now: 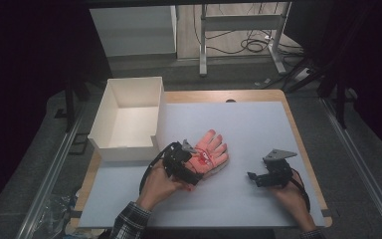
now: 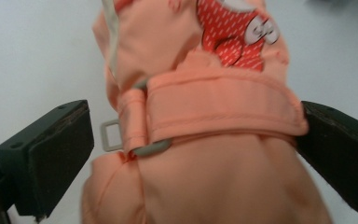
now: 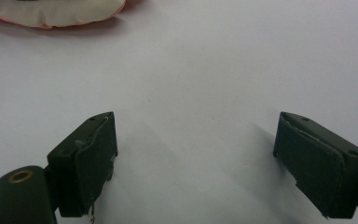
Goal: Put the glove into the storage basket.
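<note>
Your left hand-held gripper (image 1: 191, 162) sits over the cuff end of the glove (image 1: 210, 149), jaws spread wide on either side of the wrist strap (image 2: 219, 109). In the left gripper view the right pad looks to be against the strap's edge, while the left pad stands clear of the fabric, so nothing is clamped. Your right hand-held gripper (image 1: 252, 177) rests well apart to the right, jaws wide with only bare surface between them.

Room to move: the white surface (image 1: 258, 124) lies open ahead of the glove and across the whole right half, out to its wooden edge. To the left, the box (image 1: 129, 119) stands near the glove, at the surface's left edge, its wall close to your left hand.

Count: one glove, one box, two hand-held grippers.

The glove lies flat near the middle of the surface, a little left. Its long axis runs diagonally, fingers pointing away from you and slightly right, cuff toward your left hand.
</note>
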A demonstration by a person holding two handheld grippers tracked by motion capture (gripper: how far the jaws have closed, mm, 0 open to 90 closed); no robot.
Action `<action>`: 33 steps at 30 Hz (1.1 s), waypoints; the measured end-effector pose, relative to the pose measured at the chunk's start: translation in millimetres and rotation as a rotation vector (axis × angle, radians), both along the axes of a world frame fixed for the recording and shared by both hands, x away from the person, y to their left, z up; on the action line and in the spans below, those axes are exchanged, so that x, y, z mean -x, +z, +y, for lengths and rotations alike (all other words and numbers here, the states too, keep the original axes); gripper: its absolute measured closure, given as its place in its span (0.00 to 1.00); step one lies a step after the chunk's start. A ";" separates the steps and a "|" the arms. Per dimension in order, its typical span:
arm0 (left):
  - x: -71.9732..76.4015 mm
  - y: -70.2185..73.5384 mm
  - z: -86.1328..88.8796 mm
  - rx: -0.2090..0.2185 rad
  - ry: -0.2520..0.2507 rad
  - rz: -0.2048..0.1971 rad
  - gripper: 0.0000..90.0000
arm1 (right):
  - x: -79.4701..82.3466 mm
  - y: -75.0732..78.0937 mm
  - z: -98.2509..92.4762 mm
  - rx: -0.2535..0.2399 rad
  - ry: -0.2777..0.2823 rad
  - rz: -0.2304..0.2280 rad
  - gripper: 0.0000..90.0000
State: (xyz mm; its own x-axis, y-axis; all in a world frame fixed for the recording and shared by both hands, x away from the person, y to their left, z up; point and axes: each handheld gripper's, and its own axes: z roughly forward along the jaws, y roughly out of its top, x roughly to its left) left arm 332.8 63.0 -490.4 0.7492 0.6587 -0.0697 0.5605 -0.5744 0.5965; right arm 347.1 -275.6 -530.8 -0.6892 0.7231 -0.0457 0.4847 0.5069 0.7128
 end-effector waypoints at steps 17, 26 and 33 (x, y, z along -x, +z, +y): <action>5.1 -38.9 -7.8 -0.073 0.008 0.030 0.06 | 0.2 -0.1 -0.1 0.000 0.000 -0.001 0.15; 11.0 -33.2 -10.5 -0.085 0.023 0.022 0.27 | 0.2 -0.2 0.0 0.001 0.000 -0.002 0.15; 15.6 -32.5 -5.4 -0.041 0.027 -0.003 0.42 | 0.3 -0.3 0.0 0.000 -0.001 -0.002 0.15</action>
